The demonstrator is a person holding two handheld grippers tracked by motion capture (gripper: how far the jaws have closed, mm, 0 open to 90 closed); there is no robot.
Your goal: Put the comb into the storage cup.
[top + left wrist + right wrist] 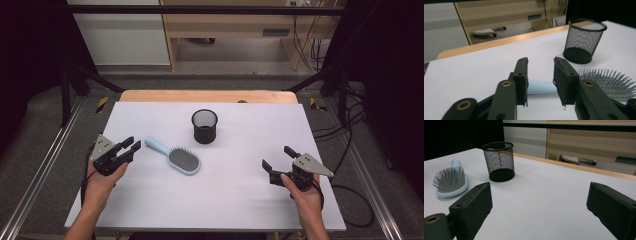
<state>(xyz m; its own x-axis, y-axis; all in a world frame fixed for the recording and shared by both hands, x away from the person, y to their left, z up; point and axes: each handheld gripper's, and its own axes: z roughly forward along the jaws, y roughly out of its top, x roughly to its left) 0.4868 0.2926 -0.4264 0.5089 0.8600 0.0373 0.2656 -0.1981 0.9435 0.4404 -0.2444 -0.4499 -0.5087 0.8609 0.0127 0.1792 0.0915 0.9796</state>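
High view: black mesh cup (pixel 204 126) upright on the white counter (pixel 240 200), contents can't be told. Blue hairbrush (pixel 175 156) lies just left of and nearer than the cup, bristles up, handle toward the left gripper (pixel 131 147). Left jaws partly closed around the handle end, pads not touching it. Right gripper (pixel 278 157), well right of the cup, jaws wide, nothing between.

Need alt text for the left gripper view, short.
The left gripper has its two black jaws either side of the pale blue handle of a hairbrush, a gap showing at each pad. The brush lies bristles up on a white table, with a black mesh cup behind.
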